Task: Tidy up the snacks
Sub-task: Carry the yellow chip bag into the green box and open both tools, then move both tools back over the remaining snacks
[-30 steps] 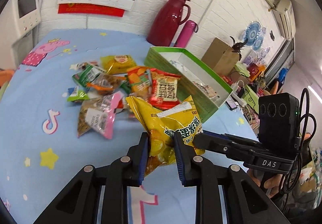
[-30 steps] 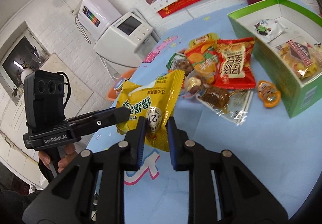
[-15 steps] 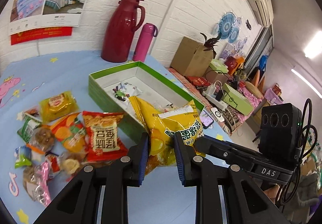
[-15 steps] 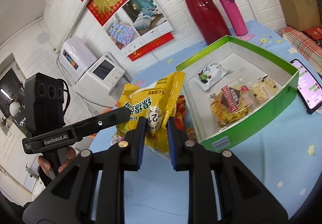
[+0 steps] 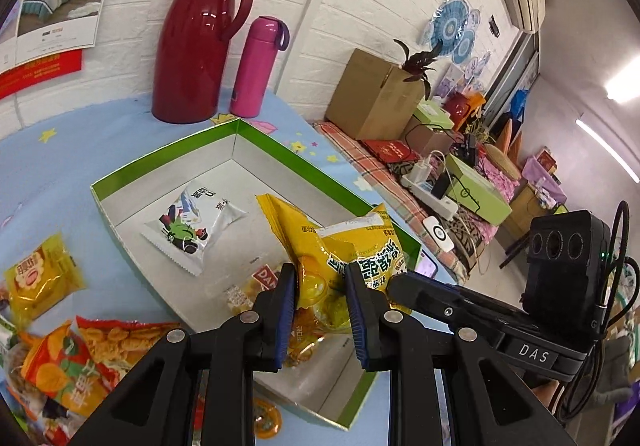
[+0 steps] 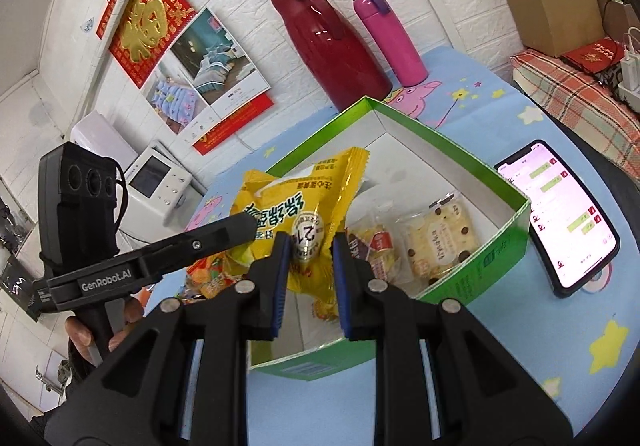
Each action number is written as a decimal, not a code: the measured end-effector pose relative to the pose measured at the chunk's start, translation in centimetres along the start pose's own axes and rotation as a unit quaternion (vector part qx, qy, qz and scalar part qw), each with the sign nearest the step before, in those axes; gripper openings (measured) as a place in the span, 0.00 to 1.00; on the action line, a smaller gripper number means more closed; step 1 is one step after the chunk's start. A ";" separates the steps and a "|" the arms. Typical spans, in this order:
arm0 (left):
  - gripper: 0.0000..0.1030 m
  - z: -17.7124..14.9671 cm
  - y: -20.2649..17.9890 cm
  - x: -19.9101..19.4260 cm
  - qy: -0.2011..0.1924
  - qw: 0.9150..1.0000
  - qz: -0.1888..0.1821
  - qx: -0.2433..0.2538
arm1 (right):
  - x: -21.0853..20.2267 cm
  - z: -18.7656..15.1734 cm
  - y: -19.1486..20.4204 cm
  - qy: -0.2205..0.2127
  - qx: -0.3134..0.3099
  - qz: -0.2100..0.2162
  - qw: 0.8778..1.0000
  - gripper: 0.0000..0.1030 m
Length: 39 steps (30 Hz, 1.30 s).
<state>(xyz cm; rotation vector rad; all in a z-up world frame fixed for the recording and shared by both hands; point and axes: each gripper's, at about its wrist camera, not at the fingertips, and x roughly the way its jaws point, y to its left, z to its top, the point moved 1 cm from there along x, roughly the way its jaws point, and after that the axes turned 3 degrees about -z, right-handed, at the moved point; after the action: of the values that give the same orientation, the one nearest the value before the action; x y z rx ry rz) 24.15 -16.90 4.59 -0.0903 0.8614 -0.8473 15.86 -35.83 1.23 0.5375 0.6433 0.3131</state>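
Observation:
A yellow snack bag [image 5: 340, 246] [image 6: 304, 205] hangs above the open green box [image 5: 280, 149] [image 6: 460, 161]. My left gripper [image 5: 320, 286] is shut on one end of the bag and my right gripper [image 6: 307, 250] is shut on the other end. Inside the box lie a white packet [image 5: 192, 221], a chocolate-chip cookie pack [image 6: 436, 242] and a small red-labelled packet [image 6: 376, 246]. Loose snacks, among them an orange-red bag [image 5: 80, 358] and a small yellow packet [image 5: 36, 278], lie on the blue tablecloth to the box's left.
A dark red thermos jug [image 5: 196, 41] [image 6: 324, 49] and a pink bottle [image 5: 256, 65] [image 6: 392, 37] stand behind the box by the wall. A lit phone [image 6: 556, 213] lies on the cloth right of the box. A cardboard box [image 5: 372, 93] stands on a side bench.
Both grippers have carried the yellow bag from above the snack pile rightward to above the green box. Their hold on the bag is unchanged.

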 end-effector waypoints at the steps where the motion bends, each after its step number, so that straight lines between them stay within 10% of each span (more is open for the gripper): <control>1: 0.24 0.2 0.4 0.7 0.002 1.000 0.005 -0.001 | 0.5 0.1 -0.1 0.002 -0.009 -0.010 1.000 0.25; 3: 0.37 0.1 1.2 1.7 0.010 1.000 0.021 -0.002 | 1.6 0.2 -0.1 0.006 -0.039 -0.039 0.998 0.28; 6: 0.83 -0.6 2.4 1.8 0.000 0.998 0.052 -0.018 | 2.1 -0.3 0.3 -0.004 -0.094 -0.106 0.990 0.73; 11: 0.86 -1.4 3.1 0.3 -0.018 0.997 0.075 -0.019 | 1.5 -0.8 0.9 -0.014 -0.125 -0.143 0.982 0.80; 27: 0.86 -6.3 3.1 -13.6 -0.078 0.988 0.126 -0.042 | -4.1 -5.1 10.9 -0.041 -0.160 -0.047 0.985 0.81; 39: 0.85 -15.3 9.2 -19.1 -0.055 0.976 0.183 -0.103 | 4.1 -11.4 16.3 0.098 -0.235 -0.013 0.967 0.77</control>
<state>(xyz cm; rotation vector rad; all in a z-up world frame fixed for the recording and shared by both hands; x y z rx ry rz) 12.39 6.37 2.81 -0.1528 0.8274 -0.4038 9.87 -16.39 0.78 0.0418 0.7379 0.4824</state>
